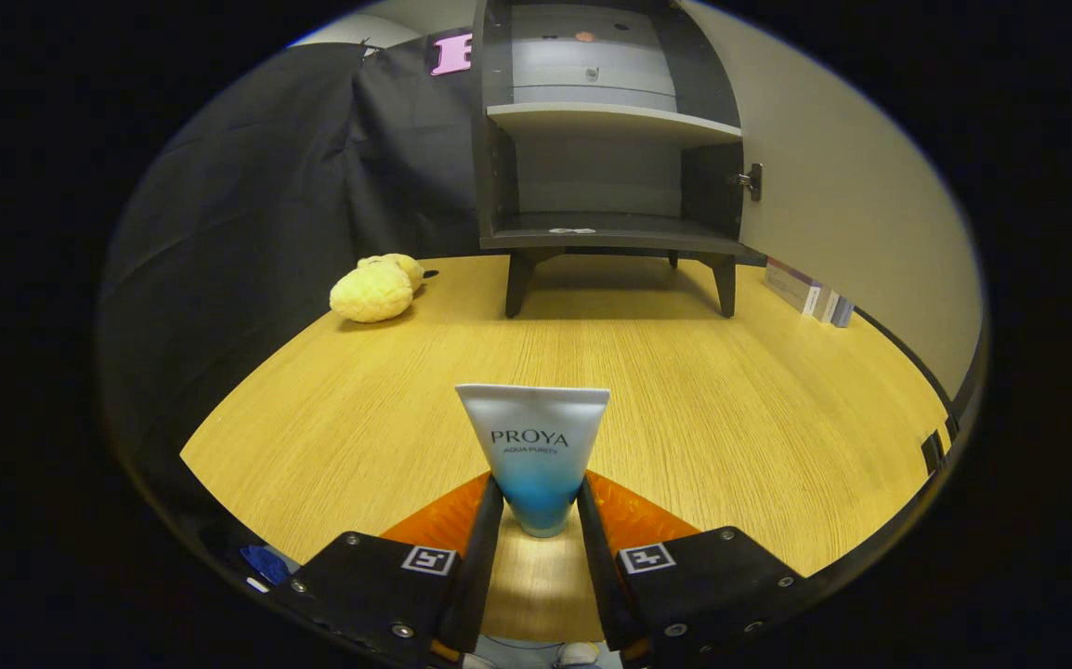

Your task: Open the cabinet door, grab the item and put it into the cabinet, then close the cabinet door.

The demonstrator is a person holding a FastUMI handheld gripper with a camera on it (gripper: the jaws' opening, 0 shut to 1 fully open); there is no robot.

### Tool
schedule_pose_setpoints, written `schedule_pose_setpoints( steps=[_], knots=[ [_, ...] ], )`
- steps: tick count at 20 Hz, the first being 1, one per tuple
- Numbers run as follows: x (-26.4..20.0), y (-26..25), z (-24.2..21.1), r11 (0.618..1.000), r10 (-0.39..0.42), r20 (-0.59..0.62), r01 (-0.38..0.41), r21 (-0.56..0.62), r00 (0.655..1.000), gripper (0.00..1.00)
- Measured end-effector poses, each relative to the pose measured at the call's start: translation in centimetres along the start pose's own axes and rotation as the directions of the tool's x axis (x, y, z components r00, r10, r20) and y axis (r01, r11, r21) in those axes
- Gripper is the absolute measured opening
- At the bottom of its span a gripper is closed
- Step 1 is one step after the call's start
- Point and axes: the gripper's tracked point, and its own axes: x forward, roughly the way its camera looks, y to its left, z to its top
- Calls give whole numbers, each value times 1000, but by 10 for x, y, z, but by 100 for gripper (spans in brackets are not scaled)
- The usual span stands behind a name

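Note:
A white and blue cosmetic tube [534, 455] stands upright between my fingers, its flat crimped end up. My gripper [539, 506] is shut on the tube's lower blue part, a little above the wooden table [731, 418]. Beyond the fingers, at the far side of the table, stands a dark cabinet [606, 158] on short legs. Its door [843, 186] is swung open to the right, showing a pale upper shelf [610, 119] and a bare lower compartment [606, 228].
A yellow plush toy [374, 288] lies on the table left of the cabinet. Some small boxes [810, 293] lean by the open door at the right. Black cloth hangs behind and to the left.

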Motion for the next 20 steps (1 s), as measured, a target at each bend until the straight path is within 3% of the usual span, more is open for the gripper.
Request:
schedule_pose_setpoints(
  steps=[4, 12, 20],
  knots=[
    [-6, -9, 35, 1000, -12, 11, 12, -22, 1000, 50],
    [-24, -30, 161, 1000, -24, 151, 25, -3, 988, 49],
    [-31, -49, 258, 1000, -5, 218, 5, 1, 976, 50]
  ],
)
